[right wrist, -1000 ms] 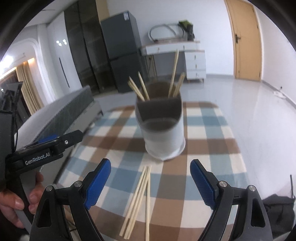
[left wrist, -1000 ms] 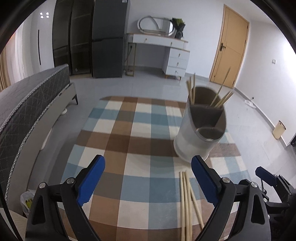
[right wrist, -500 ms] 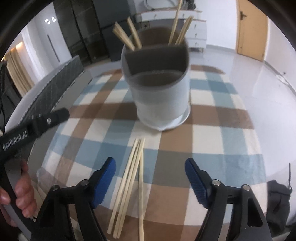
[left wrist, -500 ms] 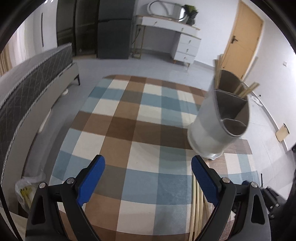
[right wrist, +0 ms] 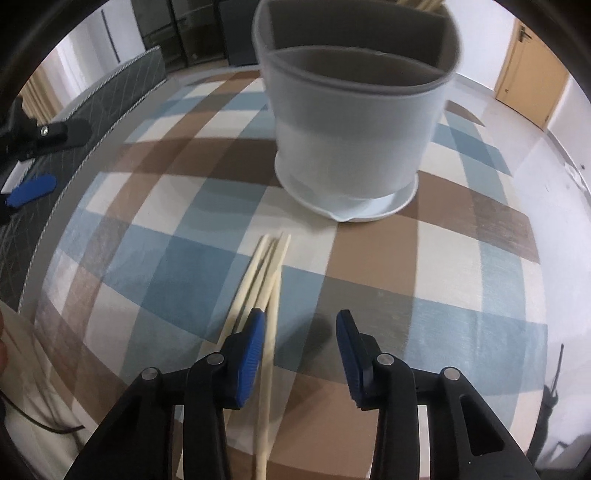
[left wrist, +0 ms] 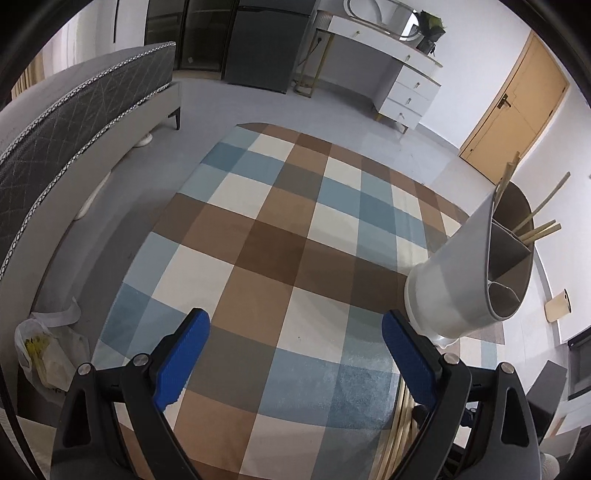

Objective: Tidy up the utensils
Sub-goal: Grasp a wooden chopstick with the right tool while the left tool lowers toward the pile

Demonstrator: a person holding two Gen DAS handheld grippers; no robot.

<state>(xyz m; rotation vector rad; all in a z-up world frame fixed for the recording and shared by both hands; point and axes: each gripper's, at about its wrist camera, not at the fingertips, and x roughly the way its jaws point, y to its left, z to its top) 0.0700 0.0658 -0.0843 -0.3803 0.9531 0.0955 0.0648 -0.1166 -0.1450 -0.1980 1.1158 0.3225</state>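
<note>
Some chopsticks (right wrist: pixel 417 3) stand in the holder (right wrist: pixel 354 110); several loose chopsticks (right wrist: pixel 264 280) remain at lower centre, right hand-held gripper (right wrist: pixel 300 334) closing beside them, left hand-held gripper (left wrist: pixel 293 354) apart.

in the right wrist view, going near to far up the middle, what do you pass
right gripper → loose chopsticks on the checked cloth → grey holder → chopstick tips standing in its back compartment

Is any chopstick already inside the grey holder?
Yes, in the left wrist view several chopsticks stand in the far compartment of the grey holder, their tips above its rim.
</note>
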